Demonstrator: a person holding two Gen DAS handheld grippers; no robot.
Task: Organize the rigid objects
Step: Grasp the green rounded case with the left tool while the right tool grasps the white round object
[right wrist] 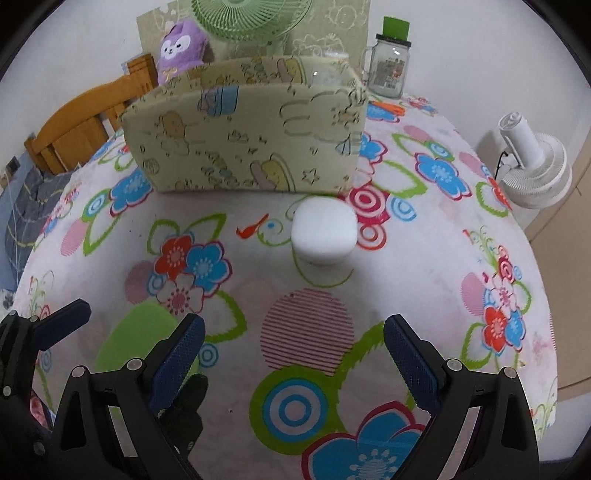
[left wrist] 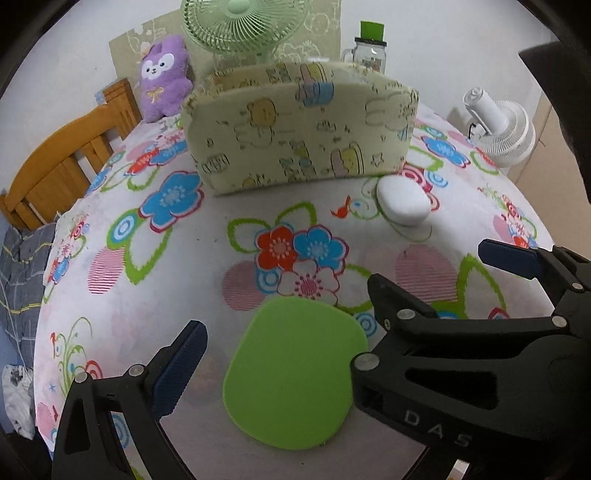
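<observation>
A flat green rounded piece (left wrist: 295, 373) lies on the flowered tablecloth between my left gripper's open fingers (left wrist: 184, 365); it also shows in the right wrist view (right wrist: 140, 339), partly behind my right gripper's left finger. A white rounded case (left wrist: 402, 201) (right wrist: 324, 230) sits in front of the pale yellow cartoon-print fabric box (left wrist: 295, 136) (right wrist: 243, 140). My left gripper (left wrist: 288, 373) is open around the green piece, not touching it. My right gripper (right wrist: 295, 362) is open and empty, short of the white case; it shows at the right of the left wrist view (left wrist: 439, 266).
A purple plush toy (left wrist: 164, 77), a green fan (left wrist: 243, 26) and a glass jar with green lid (left wrist: 369, 48) stand behind the box. A white fan (left wrist: 498, 125) stands off the table's right edge. A wooden chair (left wrist: 66, 158) is at the left.
</observation>
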